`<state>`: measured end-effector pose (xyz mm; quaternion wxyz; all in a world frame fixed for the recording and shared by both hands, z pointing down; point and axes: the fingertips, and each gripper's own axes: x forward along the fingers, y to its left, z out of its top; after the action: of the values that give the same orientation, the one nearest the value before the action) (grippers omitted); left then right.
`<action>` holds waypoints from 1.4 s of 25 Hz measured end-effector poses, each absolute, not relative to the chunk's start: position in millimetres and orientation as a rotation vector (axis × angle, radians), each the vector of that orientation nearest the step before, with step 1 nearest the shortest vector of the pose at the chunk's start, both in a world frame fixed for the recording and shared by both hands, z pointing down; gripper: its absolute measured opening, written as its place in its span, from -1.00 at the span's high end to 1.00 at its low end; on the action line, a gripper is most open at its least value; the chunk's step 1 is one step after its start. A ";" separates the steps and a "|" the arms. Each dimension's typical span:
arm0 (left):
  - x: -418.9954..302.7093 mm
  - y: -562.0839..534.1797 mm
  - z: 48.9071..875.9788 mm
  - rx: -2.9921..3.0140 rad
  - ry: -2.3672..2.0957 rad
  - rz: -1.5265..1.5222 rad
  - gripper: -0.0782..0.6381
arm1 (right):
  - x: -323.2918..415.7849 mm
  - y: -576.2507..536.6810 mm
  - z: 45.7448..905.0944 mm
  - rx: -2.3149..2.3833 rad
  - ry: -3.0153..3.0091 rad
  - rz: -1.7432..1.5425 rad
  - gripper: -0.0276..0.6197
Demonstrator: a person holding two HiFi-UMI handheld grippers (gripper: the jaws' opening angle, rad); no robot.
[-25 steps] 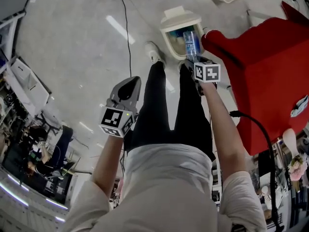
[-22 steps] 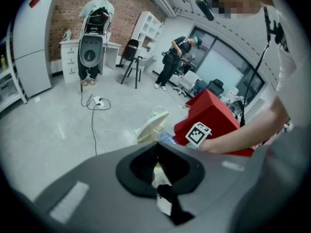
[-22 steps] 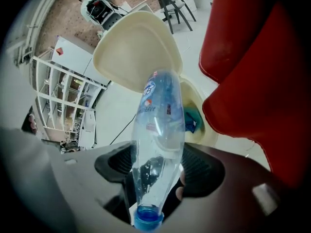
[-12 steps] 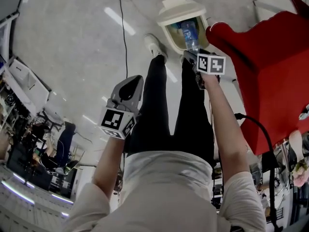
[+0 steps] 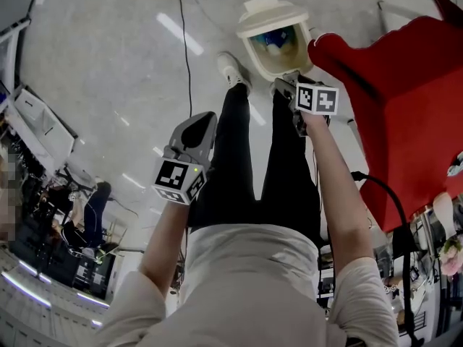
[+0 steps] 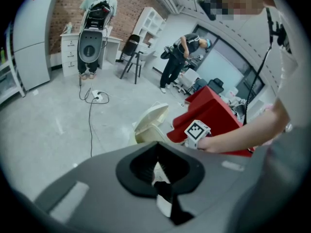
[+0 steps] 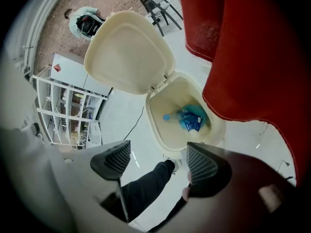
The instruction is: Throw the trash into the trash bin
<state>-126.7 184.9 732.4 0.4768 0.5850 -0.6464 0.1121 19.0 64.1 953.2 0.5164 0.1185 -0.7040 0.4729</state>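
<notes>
The cream trash bin (image 5: 255,55) stands on the floor with its lid (image 7: 129,52) tipped open. A clear plastic bottle with a blue label (image 7: 190,118) lies inside it, also showing in the head view as the bottle (image 5: 276,40). My right gripper (image 7: 160,161) hangs just above the bin's near rim; its jaws have just been opening and stand open with nothing between them. My left gripper (image 5: 197,127) is held lower left, away from the bin, over the floor beside my leg, jaws together. The left gripper view shows the bin (image 6: 150,125) ahead.
A large red covered block (image 5: 405,100) rises right beside the bin and the right arm. A black cable (image 5: 184,42) runs across the grey floor to the left. My feet (image 5: 231,74) stand at the bin. Shelves and people are further off.
A second ago the right gripper held the bottle upright over the bin. The bottle has dropped in and now lies at the bottom; the jaws have spread apart.
</notes>
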 end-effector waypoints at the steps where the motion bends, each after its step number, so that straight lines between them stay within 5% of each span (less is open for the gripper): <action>1: -126.1 184.0 730.5 1.431 -1.580 0.274 0.77 | 19.6 63.9 949.3 0.280 -1.697 1.132 -0.18; 14: -127.1 169.8 670.8 1.481 -1.590 0.278 0.77 | 19.5 43.8 843.9 0.253 -1.846 1.113 0.62; 25: -126.8 154.1 595.4 1.546 -1.581 0.306 0.77 | 22.5 23.1 722.1 0.209 -2.022 1.071 0.89; 35: -110.8 152.7 544.0 1.643 -1.515 0.304 0.77 | 29.3 18.2 619.8 0.201 -2.187 0.995 0.91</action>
<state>-110.8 152.7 544.0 0.4287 0.6581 -0.6069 0.1217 29.3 18.2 619.8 0.3569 0.0779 -0.8473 0.3855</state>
